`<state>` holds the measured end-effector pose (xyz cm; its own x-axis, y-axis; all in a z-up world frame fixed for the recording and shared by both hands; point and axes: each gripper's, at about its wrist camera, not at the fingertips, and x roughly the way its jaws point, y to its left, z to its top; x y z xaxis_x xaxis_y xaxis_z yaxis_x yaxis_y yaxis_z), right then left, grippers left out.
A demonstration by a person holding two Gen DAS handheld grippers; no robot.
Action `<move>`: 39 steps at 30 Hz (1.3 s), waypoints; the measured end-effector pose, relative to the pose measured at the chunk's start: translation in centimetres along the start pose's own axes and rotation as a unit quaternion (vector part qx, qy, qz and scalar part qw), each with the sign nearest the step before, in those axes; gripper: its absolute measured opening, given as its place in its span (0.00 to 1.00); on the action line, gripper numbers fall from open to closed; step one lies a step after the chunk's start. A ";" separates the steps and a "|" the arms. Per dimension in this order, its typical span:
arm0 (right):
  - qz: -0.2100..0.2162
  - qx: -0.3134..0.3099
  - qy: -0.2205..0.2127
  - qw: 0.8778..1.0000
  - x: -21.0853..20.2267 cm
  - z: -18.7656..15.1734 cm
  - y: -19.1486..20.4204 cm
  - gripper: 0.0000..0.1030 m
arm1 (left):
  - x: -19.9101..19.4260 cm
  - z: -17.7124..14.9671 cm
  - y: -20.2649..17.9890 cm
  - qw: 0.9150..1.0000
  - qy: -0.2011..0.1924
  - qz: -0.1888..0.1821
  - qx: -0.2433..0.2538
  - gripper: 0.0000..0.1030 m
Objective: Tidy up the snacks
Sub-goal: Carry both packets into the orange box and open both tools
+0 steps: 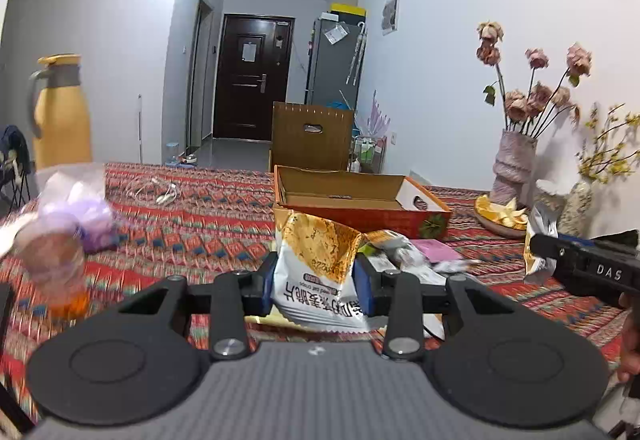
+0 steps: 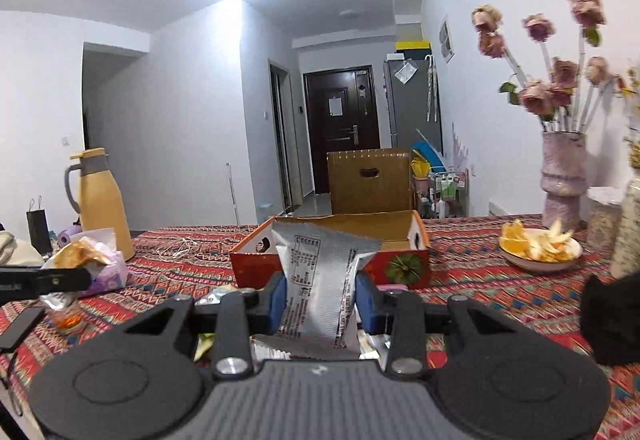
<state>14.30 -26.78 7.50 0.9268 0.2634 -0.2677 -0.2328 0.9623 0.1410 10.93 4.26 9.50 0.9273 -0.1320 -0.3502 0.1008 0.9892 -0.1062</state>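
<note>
My left gripper (image 1: 316, 282) is shut on a white and orange snack packet (image 1: 318, 264), held upside down above the table. My right gripper (image 2: 321, 294) is shut on a silver snack packet (image 2: 320, 280) showing its printed back. Both packets are lifted in front of an open orange cardboard box (image 1: 360, 213) (image 2: 400, 264) on the patterned tablecloth (image 1: 200, 224). In the left wrist view the right gripper (image 1: 538, 250) enters from the right with its packet (image 1: 540, 228). In the right wrist view the left gripper (image 2: 82, 279) shows at the left edge with its packet (image 2: 80, 254). Several loose packets (image 1: 404, 252) lie below.
A yellow thermos jug (image 2: 104, 203) and a purple tissue pack (image 1: 86, 215) stand at the left. A blurred bottle (image 1: 56, 260) is near left. A plate of orange peels (image 2: 540, 246) and a pink vase of dried roses (image 2: 562, 171) stand at the right.
</note>
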 end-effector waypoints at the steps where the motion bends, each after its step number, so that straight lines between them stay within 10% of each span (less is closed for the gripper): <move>1: -0.002 0.001 0.001 1.000 -0.7 -0.3 -0.3 0.35 | -1.1 -0.6 -0.4 1.000 0.000 0.000 -0.006 0.37; 21: -0.033 0.022 0.009 0.999 -4.2 -2.2 -2.9 0.35 | -1.9 -1.9 -2.4 1.000 0.007 -0.008 0.003 0.37; 39: -0.006 -0.036 0.021 0.999 13.8 10.1 -6.7 0.35 | 18.5 11.8 -1.1 0.998 0.017 -0.059 0.024 0.37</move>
<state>31.65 -30.26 12.52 0.9163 0.2540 -0.3096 -0.2446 0.9671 0.0695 32.23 1.51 14.15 0.8949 -0.2496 -0.3701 0.2272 0.9683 -0.1037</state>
